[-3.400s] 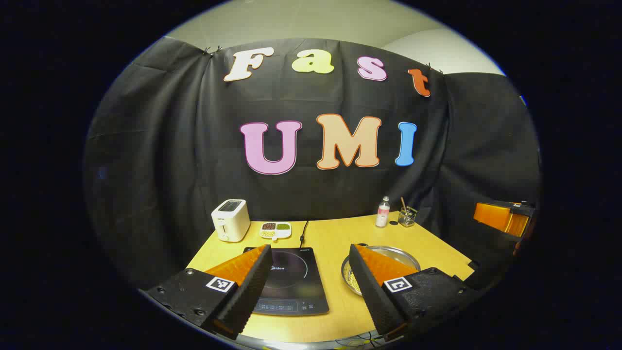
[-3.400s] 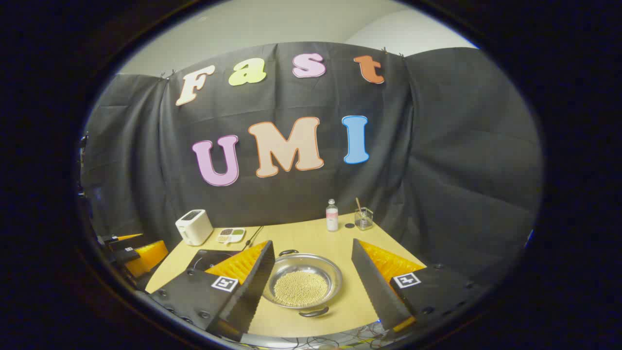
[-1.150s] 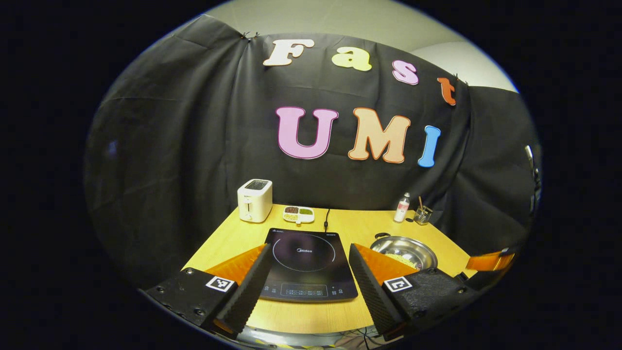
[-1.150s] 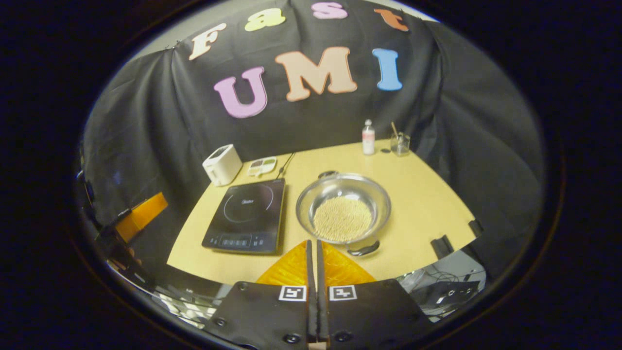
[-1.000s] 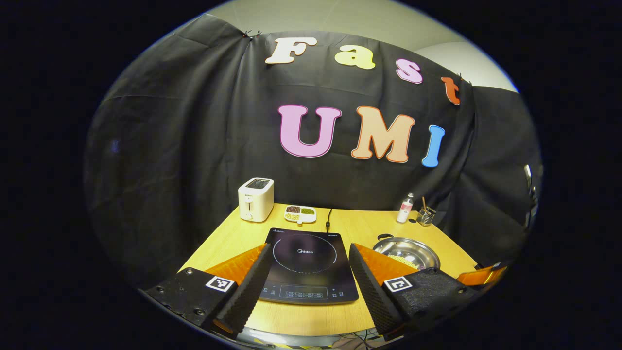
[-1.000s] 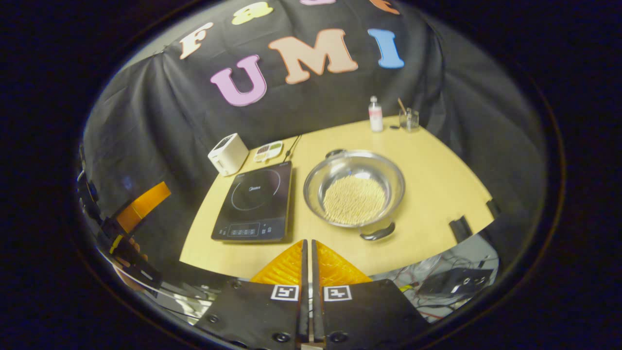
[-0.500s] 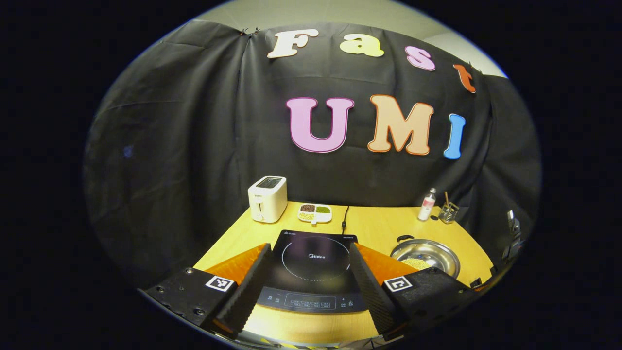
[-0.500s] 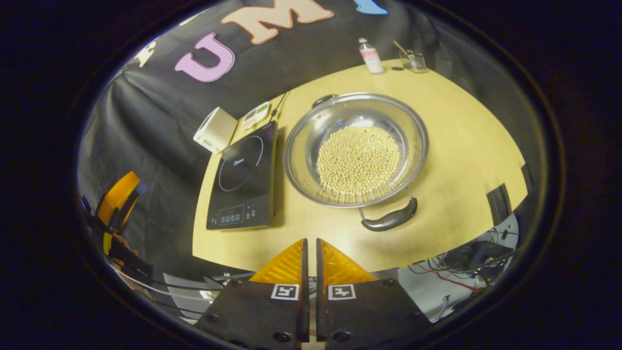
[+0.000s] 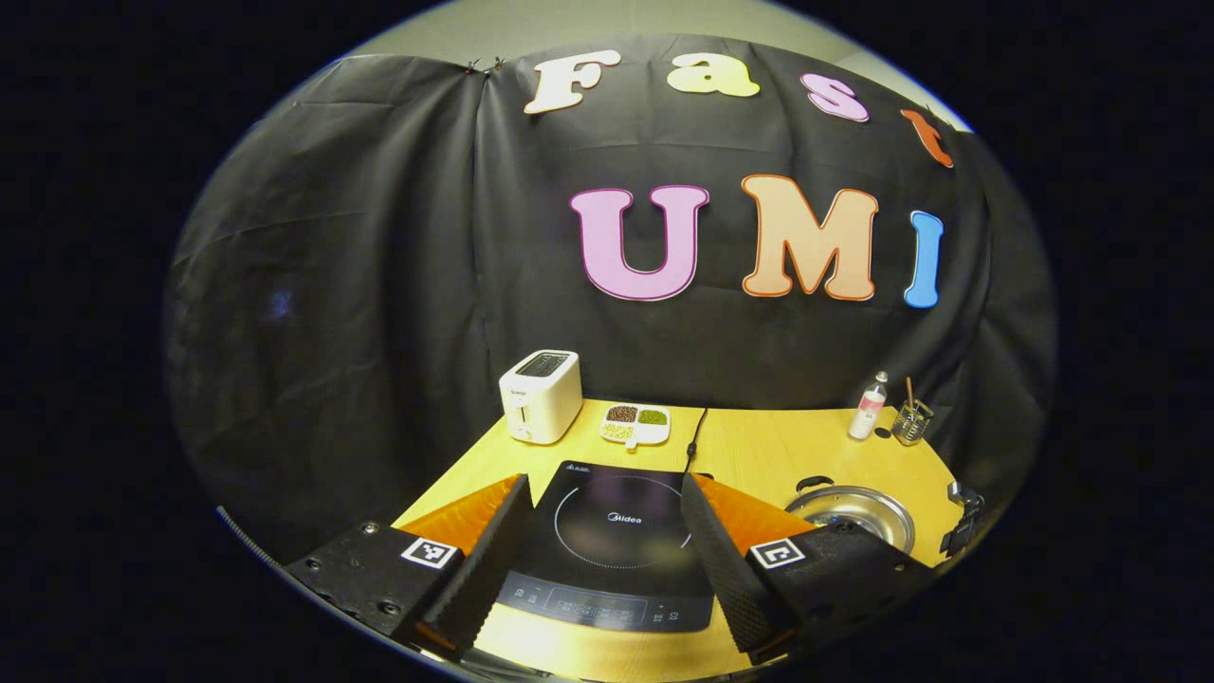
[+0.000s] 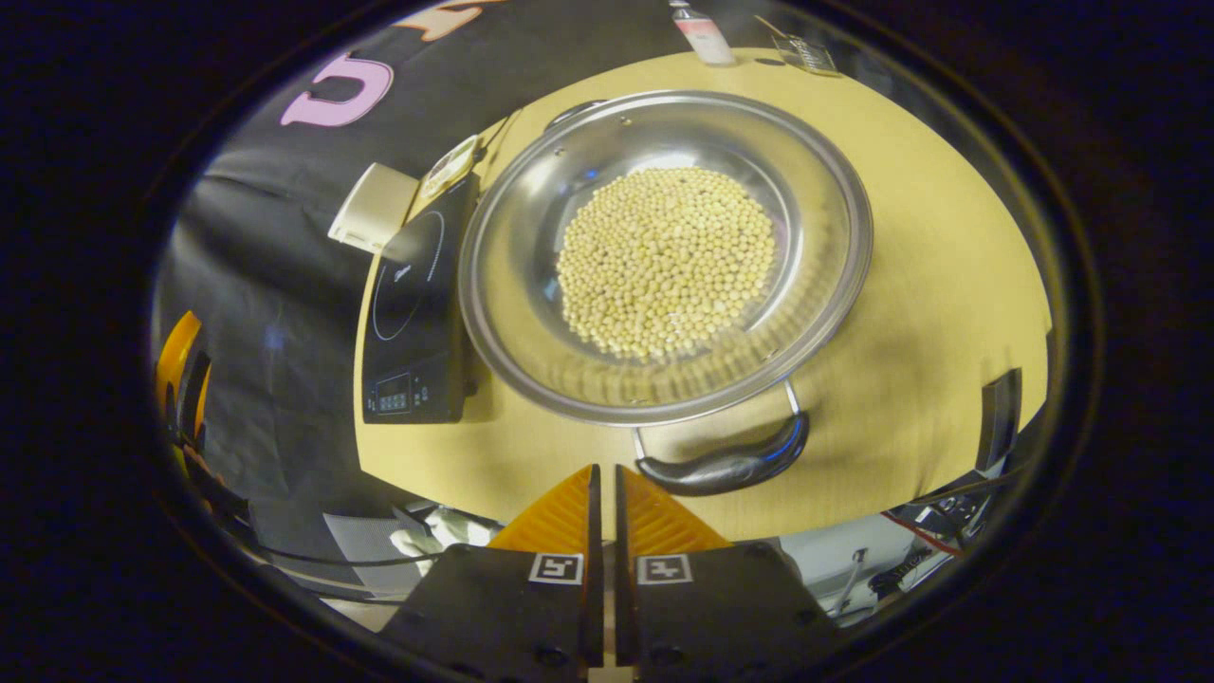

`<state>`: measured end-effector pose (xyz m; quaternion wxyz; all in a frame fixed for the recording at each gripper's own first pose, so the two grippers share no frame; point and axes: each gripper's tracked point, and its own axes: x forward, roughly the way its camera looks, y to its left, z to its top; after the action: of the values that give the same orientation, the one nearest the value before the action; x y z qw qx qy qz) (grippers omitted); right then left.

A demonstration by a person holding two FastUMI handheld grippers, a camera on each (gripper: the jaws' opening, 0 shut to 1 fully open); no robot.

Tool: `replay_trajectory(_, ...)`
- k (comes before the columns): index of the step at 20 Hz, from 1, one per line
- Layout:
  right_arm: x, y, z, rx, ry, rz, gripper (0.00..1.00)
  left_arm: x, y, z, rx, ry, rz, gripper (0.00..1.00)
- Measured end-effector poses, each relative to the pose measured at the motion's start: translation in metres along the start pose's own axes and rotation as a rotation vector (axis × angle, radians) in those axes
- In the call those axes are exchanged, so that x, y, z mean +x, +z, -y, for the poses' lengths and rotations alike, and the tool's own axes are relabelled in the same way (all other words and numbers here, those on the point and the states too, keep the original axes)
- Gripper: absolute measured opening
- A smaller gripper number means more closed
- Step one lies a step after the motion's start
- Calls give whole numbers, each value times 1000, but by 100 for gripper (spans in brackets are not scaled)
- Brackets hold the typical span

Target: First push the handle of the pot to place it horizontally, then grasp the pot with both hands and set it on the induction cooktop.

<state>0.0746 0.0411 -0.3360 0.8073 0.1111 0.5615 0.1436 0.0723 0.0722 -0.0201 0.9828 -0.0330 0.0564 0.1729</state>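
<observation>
The steel pot holds pale beans and stands on the wooden table just right of the black induction cooktop. Its near black handle faces the table's front edge; the far handle points to the back. My right gripper is shut with nothing in it, hanging just left of and in front of the near handle, apart from it. My left gripper stands open above the front of the cooktop. The pot lies to its right.
A white toaster and a small divided dish stand behind the cooktop, whose cord runs back. A bottle and a glass with sticks sit at the back right. The table's front edge is close below the right gripper.
My right gripper, open 3.4 s ago, has shut and come down and forward close to the pot's near handle. My left gripper stayed open and swung left, bringing the cooktop between its fingers.
</observation>
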Motion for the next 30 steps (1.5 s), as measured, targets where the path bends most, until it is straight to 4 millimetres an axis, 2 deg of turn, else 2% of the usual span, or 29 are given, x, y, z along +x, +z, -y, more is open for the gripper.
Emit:
replay_trajectory(2, -2, 7, 7, 10, 12, -12, 4, 3, 3, 12, -6, -5, -1, 94)
replay_trajectory(3, -2, 11, 15, 3, 1, -8, 4, 4, 7, 18, -9, -7, 2, 96)
replay_trajectory(5, -8, 19, 32, -32, -32, 8, 4, 7, 11, 28, -11, -11, 12, 94)
replay_trajectory(7, -17, 29, 53, -63, -79, 26, 3, 9, 14, 39, -13, -19, 16, 96)
replay_trajectory(8, -20, 35, 64, -69, -98, 35, 3, 10, 13, 44, -21, -23, 15, 94)
replay_trajectory(9, -23, 41, 73, -72, -112, 41, 3, 12, 12, 50, -34, -28, 13, 96)
replay_trajectory(10, -27, 49, 82, -68, -123, 49, 3, 13, 10, 56, -50, -32, 11, 94)
replay_trajectory(11, -30, 53, 93, -68, -139, 56, 3, 15, 9, 62, -67, -37, 10, 96)
replay_trajectory(14, -35, 73, 120, -60, -189, 77, 7, 19, 3, 73, -97, -43, -4, 96)
replay_trajectory(15, -37, 78, 124, -47, -187, 86, 2, 19, 1, 75, -99, -41, -11, 97)
replay_trajectory(16, -38, 82, 126, -34, -182, 88, 6, 20, 0, 76, -100, -39, -16, 94)
replay_trajectory(17, -40, 87, 129, -29, -179, 96, 7, 20, -2, 76, -101, -34, -19, 97)
replay_trajectory(23, -41, 107, 138, -69, -201, 102, 6, 18, -5, 70, -99, 7, -33, 97)
replay_trajectory(30, -38, 146, 146, -45, -210, 141, 6, 20, -21, 67, -113, 50, -87, 97)
